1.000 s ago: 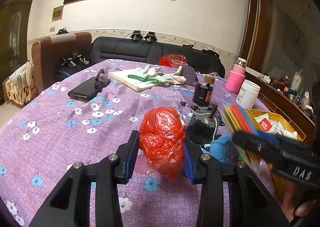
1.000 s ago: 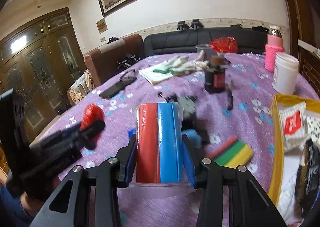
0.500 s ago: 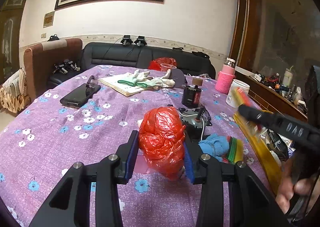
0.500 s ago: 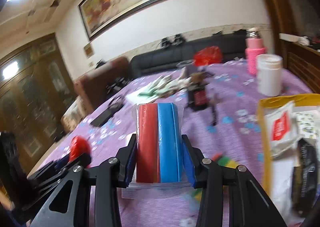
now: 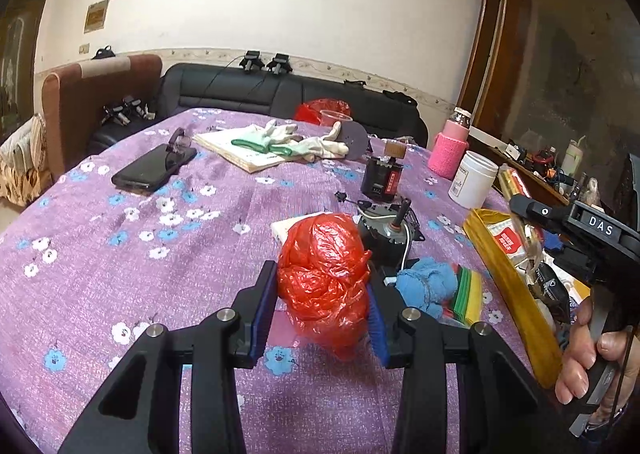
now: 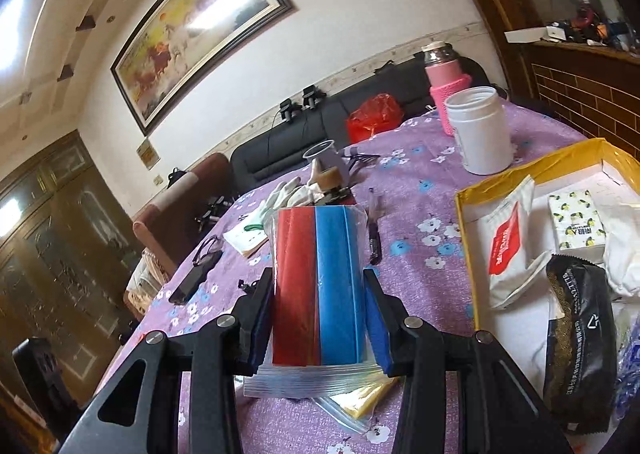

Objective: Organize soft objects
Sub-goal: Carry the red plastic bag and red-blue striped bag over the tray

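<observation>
My left gripper (image 5: 322,310) is shut on a crumpled red plastic bag (image 5: 326,280), held just above the purple flowered tablecloth (image 5: 160,286). In the right wrist view my right gripper (image 6: 320,314) is shut on a clear zip bag of red and blue sponge cloths (image 6: 318,286), lifted and tilted toward a yellow box (image 6: 468,246) at the right. The box holds a white wipes pack (image 6: 508,250), a small tissue pack (image 6: 576,224) and a black packet (image 6: 578,354). The left wrist view shows a hand on the right gripper's black handle (image 5: 592,238) over that box (image 5: 508,286). A blue cloth (image 5: 426,282) and green-yellow sponges (image 5: 468,294) lie beside the red bag.
On the table stand a white jar (image 6: 480,130), a pink-sleeved bottle (image 6: 444,82), a small motor (image 5: 390,230) and a black-red device (image 5: 380,178). White gloves on a book (image 5: 280,142), a phone with glasses (image 5: 154,170) and a black sofa (image 5: 240,94) lie farther back.
The right gripper with the sponge bag has swung right and rolled, so the yellow box now fills its right side. The left gripper kept the red bag in place.
</observation>
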